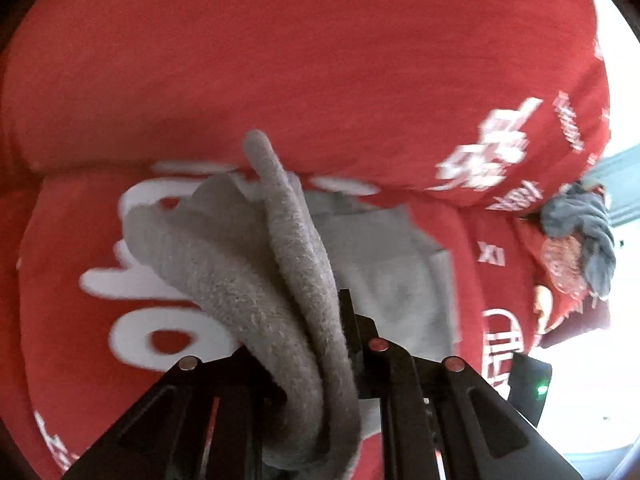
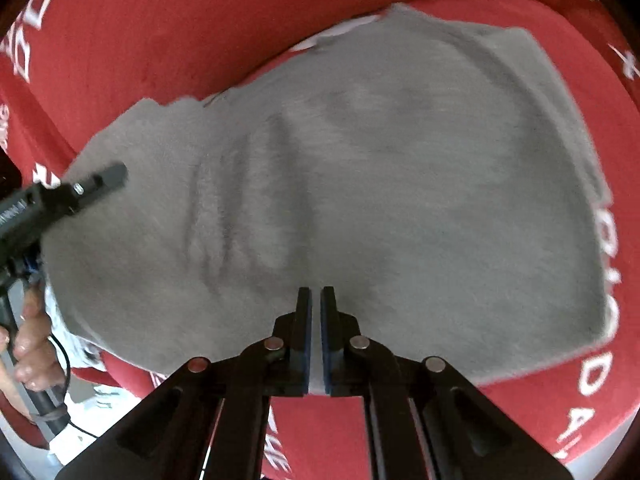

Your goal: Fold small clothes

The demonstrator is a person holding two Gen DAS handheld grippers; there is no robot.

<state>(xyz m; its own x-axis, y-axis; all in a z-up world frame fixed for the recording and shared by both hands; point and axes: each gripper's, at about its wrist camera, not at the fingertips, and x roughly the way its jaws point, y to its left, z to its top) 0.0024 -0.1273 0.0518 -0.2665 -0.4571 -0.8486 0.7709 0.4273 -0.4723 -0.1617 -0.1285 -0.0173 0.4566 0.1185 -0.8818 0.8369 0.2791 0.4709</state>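
A small grey fleece garment [image 2: 400,184] lies spread on a red blanket [image 2: 168,40] with white lettering. My right gripper [image 2: 316,300] is shut on the garment's near edge, its jaws almost touching with a thin strip of cloth between them. My left gripper [image 1: 320,320] is shut on a bunched fold of the same grey garment [image 1: 280,264], which drapes over and hides the left finger. The left gripper also shows in the right wrist view [image 2: 100,184] at the garment's left edge, with the person's hand behind it.
The red blanket [image 1: 280,60] covers a soft cushioned surface with a raised back. A crumpled dark grey cloth [image 1: 580,228] lies at the far right on the blanket. A bright white area [image 1: 592,380] lies beyond the blanket's right edge.
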